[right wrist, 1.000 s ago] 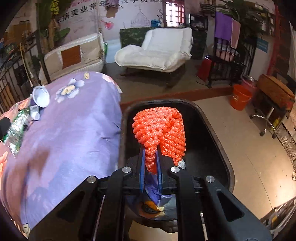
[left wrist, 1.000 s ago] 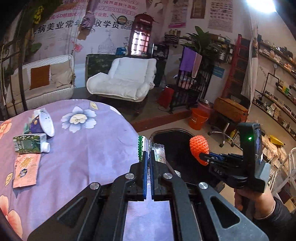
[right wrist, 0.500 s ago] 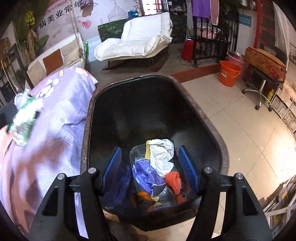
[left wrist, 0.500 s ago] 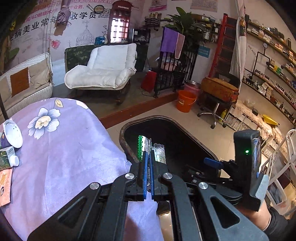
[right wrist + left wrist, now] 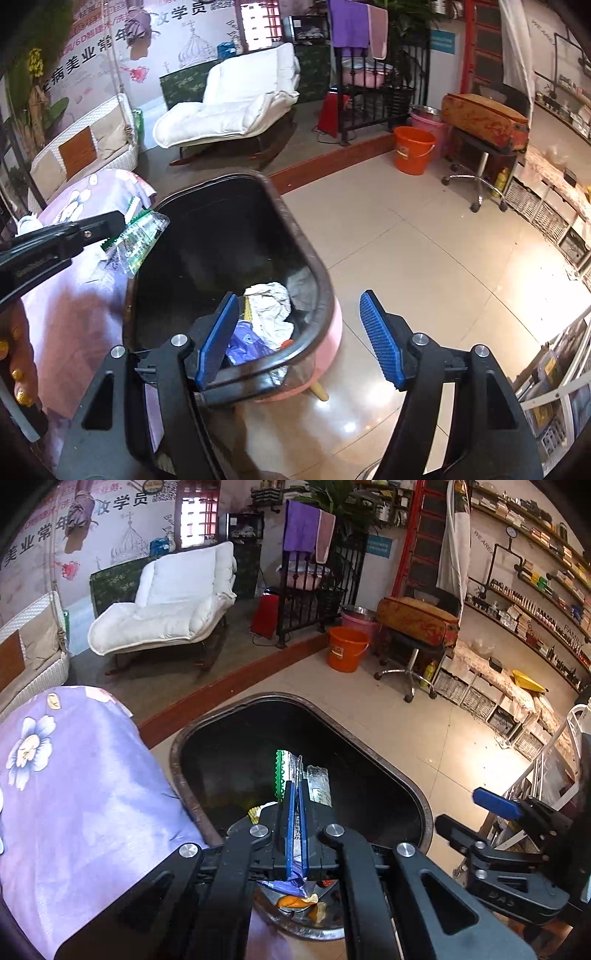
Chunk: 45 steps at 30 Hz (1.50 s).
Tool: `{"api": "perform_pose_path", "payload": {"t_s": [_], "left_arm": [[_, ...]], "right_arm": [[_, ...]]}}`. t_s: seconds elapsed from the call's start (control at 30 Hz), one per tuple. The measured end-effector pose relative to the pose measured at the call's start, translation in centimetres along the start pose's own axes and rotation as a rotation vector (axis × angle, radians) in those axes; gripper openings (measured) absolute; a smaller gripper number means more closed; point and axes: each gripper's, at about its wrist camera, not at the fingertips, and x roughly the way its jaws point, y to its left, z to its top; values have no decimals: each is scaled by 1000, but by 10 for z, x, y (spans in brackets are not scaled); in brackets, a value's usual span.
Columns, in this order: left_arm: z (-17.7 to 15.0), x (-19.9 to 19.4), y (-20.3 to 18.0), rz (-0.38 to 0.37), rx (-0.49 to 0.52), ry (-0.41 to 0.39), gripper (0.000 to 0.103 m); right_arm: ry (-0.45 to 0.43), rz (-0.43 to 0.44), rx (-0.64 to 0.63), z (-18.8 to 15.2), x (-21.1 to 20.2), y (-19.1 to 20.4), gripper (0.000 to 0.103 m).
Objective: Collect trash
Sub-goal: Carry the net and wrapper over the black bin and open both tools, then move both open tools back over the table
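Note:
My left gripper is shut on a green and silver plastic wrapper and holds it over the open black trash bin. From the right wrist view the wrapper hangs at the bin's left rim. My right gripper is open and empty, above the bin's near right rim. Inside the bin lie crumpled white paper, a purple wrapper and an orange scrap. The right gripper also shows at the right of the left wrist view.
The table with the purple flowered cloth stands left of the bin. Tiled floor lies to the right. An orange bucket, a wheeled stool and a white lounge chair stand farther back. Shelves line the right wall.
My right gripper opened and dropped the orange foam net into the bin, then drew back to the right. My left gripper carried the wrapper from over the table to over the bin.

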Motion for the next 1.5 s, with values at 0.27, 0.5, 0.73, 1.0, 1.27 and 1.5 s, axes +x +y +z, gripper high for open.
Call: {"api": "perform_pose_path", "payload": {"t_s": [0.27,0.5,0.73,1.0,1.27,1.5], "left_arm": [[1,31,-8,11,24,80,4],[5,39,-13,32,32,90,42],[4,31,-8,40,-3,81,69],[3,3,-2,45,-40,24,79],[-18,-49,20,111,-69,-61,84],[-52,-101,61,231,-156,-125,85]], "right_arm": [[21,-14,40,-4,0,-22,69],[32,-29,56,-5,2,-31,75],[37,-28,72,-3,3,-33,77],[21,-28,71,-1,-3,-27,78],[7,24,27,3,-8,-1,80],[-7,99,-68,9,-12,42,80]]}}
